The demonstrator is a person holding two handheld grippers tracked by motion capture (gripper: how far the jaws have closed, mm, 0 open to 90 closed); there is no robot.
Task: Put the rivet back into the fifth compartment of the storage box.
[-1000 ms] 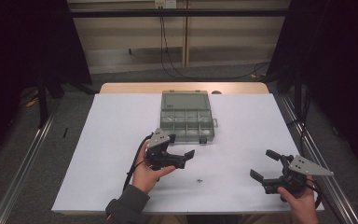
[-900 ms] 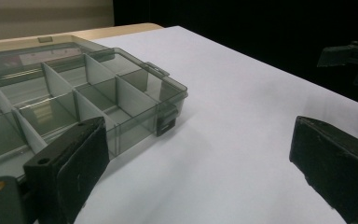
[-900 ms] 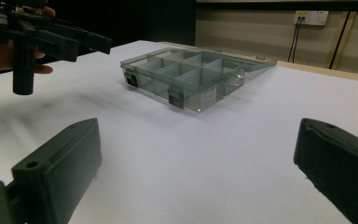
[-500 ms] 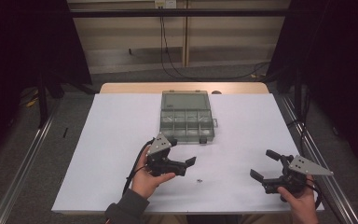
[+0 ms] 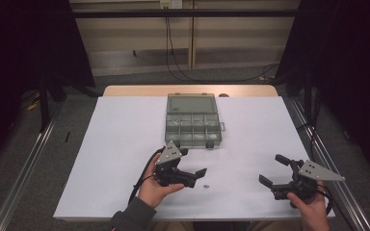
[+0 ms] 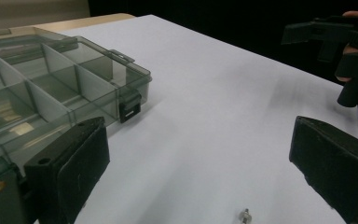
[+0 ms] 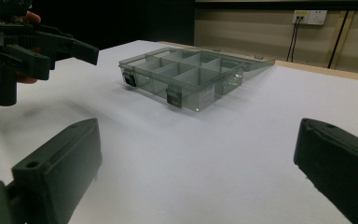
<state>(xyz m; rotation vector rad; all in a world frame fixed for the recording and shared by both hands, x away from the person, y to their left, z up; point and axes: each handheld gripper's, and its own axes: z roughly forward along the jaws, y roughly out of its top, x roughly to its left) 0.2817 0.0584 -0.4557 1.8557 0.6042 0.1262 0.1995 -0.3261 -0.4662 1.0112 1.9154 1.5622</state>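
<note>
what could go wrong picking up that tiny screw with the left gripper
The screw is very small and lies flat on the smooth white table, so the wide jaws of the open left gripper could push it along or flick it away rather than catch it. If it is caught, it may slip out on the way to the open box, whose compartments are narrow. The right gripper, open, is far off and could not easily help.

Lying open on the white tabletop (image 5: 115,144): a smoky clear compartment box (image 5: 192,126), lid resting flat behind it. Trailing down the back wall from a socket (image 5: 170,4): black cables (image 5: 167,38). Hanging at both sides: dark curtains (image 5: 24,43).
</note>
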